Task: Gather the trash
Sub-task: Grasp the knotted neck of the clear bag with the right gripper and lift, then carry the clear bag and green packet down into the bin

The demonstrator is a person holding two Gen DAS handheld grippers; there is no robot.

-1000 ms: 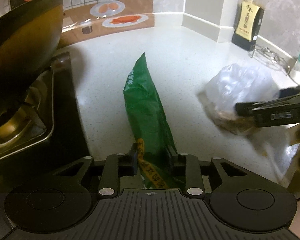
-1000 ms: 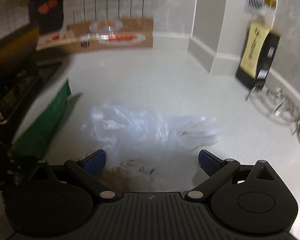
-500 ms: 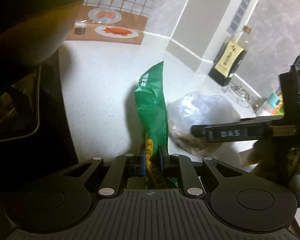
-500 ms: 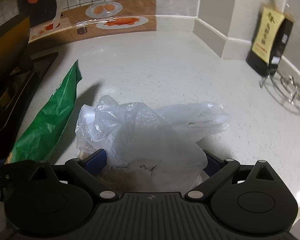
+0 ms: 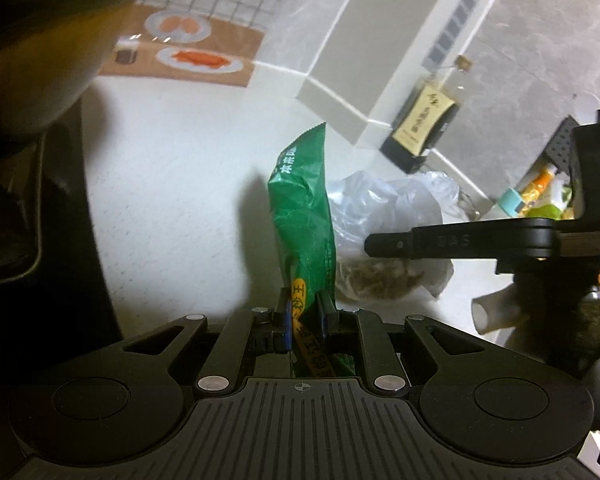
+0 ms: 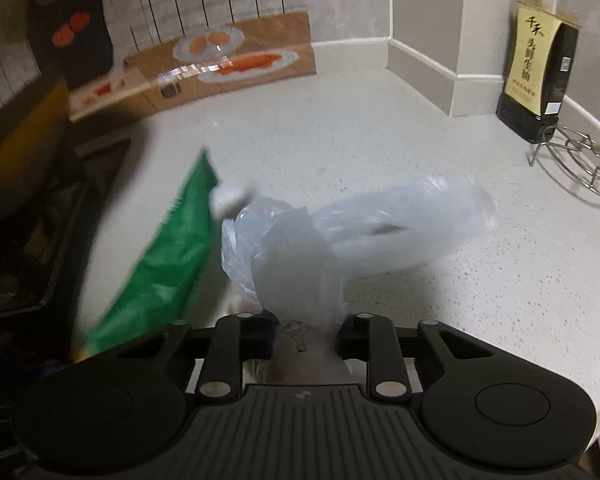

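In the left wrist view my left gripper (image 5: 305, 304) is shut on the bottom end of a green snack bag (image 5: 304, 208), which stands up off the white counter (image 5: 172, 184). Just right of it sits a clear plastic bag (image 5: 384, 208) with brown scraps inside. My right gripper (image 5: 374, 245) reaches into that bag from the right. In the right wrist view the right gripper (image 6: 305, 328) has its jaws closing, and the plastic bag (image 6: 300, 256) is bunched and pinched between them. The green bag (image 6: 160, 264) is blurred at the left.
A dark wok (image 5: 40, 60) and black hob (image 6: 40, 240) fill the left side. A soy sauce bottle (image 6: 536, 64) and a wire trivet (image 6: 580, 160) stand at the back right by the wall corner. More bottles (image 5: 540, 196) and a person's hand (image 5: 560, 320) are at the far right.
The right gripper's jaws went from wide apart to pinched on the plastic bag, which has bunched up and lifted. The left gripper tightened on the green bag and tilted it upward.
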